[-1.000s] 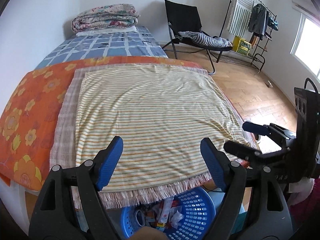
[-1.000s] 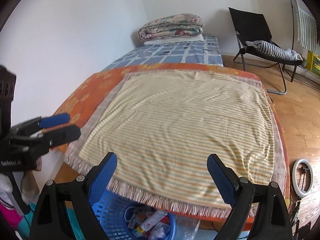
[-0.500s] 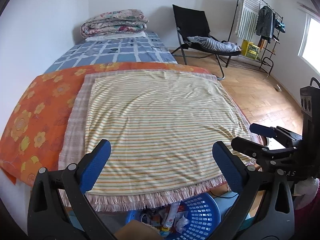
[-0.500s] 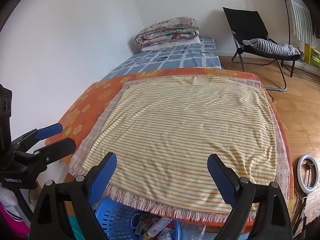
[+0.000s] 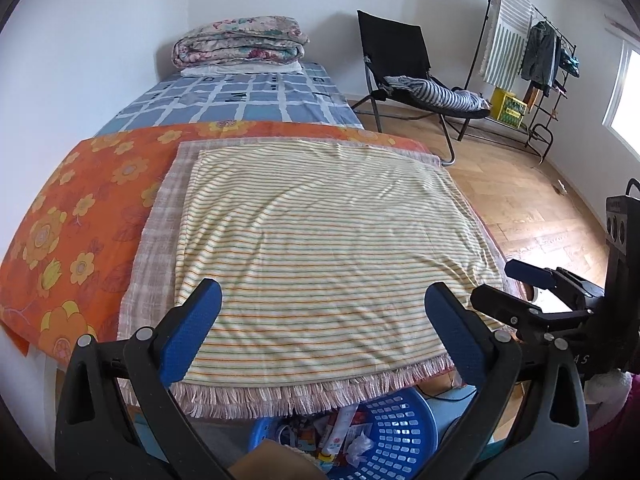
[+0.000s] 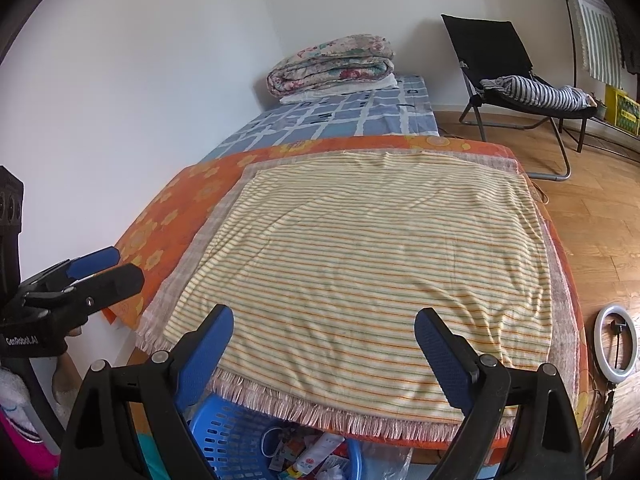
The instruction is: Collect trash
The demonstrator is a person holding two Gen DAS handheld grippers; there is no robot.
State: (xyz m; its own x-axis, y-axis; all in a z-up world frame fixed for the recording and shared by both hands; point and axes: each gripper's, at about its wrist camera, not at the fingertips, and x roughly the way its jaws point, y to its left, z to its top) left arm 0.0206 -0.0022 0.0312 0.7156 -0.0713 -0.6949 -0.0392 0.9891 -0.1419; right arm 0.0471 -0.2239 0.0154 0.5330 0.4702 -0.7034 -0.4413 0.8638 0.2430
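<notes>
A: Trash (image 5: 340,432) sits below and between both sets of tongs, inside the blue basket (image 5: 400,436) tucked under the near edge of the bed. What is in there?

B: Wrappers, a white tube with a red mark, some crumpled white bits and packets. A brown piece (image 5: 272,462) sits at the bottom edge just in front of the basket; I cannot tell what it is.

A: And the tongs?

B: The left gripper (image 5: 318,320) stands wide apart with nothing between its blue pads. The right gripper (image 6: 324,346) is spread just as wide and also holds nothing. Each shows in the other's view, off to the side.

A: Past the tips?

B: A striped cloth (image 5: 320,232) with a fringe lies flat on an orange flowered sheet (image 5: 80,208). Farther off comes a blue checked sheet (image 5: 248,100), with a folded quilt (image 5: 240,46) against the wall.

A: To the right?

B: A black chair (image 5: 400,64) holding a striped cushion, and a ring light (image 6: 616,344) on the wooden floor.
</notes>
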